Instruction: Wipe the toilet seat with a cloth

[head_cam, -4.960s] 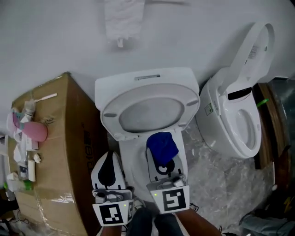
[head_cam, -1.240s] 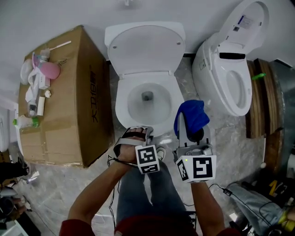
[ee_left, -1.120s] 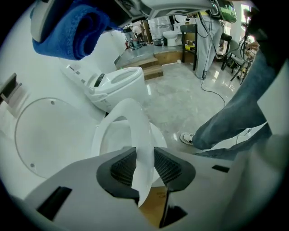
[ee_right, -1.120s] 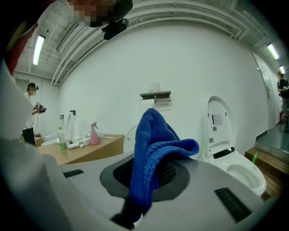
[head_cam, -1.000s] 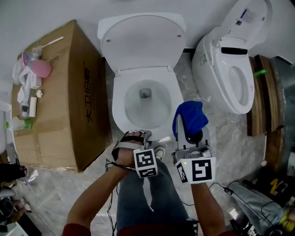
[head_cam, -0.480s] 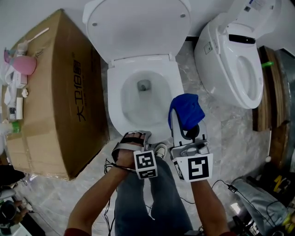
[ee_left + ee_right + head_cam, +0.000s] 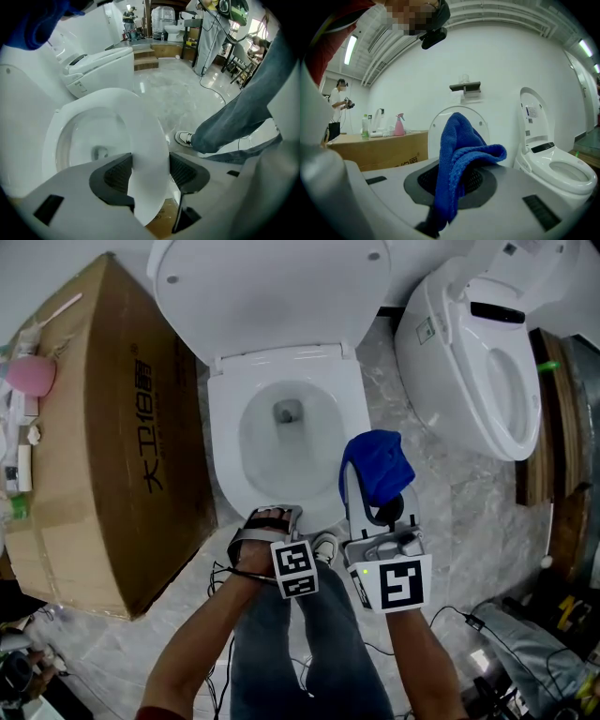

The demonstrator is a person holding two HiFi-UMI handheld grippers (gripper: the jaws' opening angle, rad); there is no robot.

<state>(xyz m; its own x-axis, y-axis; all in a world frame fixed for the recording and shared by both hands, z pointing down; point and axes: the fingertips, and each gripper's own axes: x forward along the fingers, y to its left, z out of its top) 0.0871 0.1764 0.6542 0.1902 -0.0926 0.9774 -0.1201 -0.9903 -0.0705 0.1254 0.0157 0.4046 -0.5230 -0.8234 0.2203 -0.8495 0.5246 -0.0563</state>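
Wide now: jaws of the left tool (image 7: pixel 150 172) have just been opening, astride the white toilet bowl's front rim (image 7: pixel 149 140); the right tool (image 7: pixel 457 183), beside that rim, clamps the crumpled blue cloth (image 7: pixel 457 140).

Between the jaws of the right gripper (image 7: pixel 454 182): blue cloth (image 7: pixel 458 140), coarse knitted weave, matt. Between the jaws of the left gripper (image 7: pixel 149 176): toilet rim (image 7: pixel 147 140), smooth, glossy white. Pads (image 7: pixel 117 176): matt black, ribbed. Beyond the left jaws: floor (image 7: pixel 173 89), polished, stone-look.
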